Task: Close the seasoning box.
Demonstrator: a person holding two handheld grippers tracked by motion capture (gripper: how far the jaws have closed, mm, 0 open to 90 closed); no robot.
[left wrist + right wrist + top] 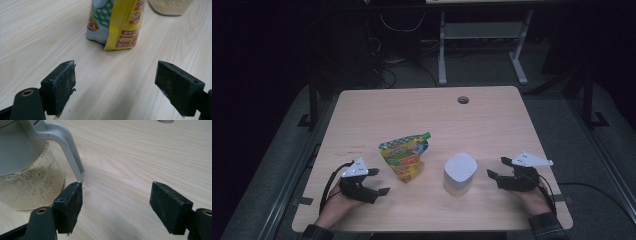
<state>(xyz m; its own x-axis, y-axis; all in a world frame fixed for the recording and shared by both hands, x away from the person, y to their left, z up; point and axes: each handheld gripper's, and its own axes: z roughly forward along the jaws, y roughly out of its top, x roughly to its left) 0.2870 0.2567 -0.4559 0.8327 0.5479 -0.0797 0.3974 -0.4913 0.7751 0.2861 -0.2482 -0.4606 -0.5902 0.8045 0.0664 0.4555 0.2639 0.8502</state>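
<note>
One pouch (406, 157), one lidded jar (460, 174), one table (422, 112), left gripper (381, 182) and right gripper (497, 167) both gaping empty

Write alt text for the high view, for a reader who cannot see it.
Two hand-held grippers rest open on a light wooden table, neither holding anything: the left gripper near a colourful spouted pouch, the right gripper beside a white-lidded jar. Pouch and jar stand side by side, apart, at the table's middle; a round hole marks its far edge.
</note>
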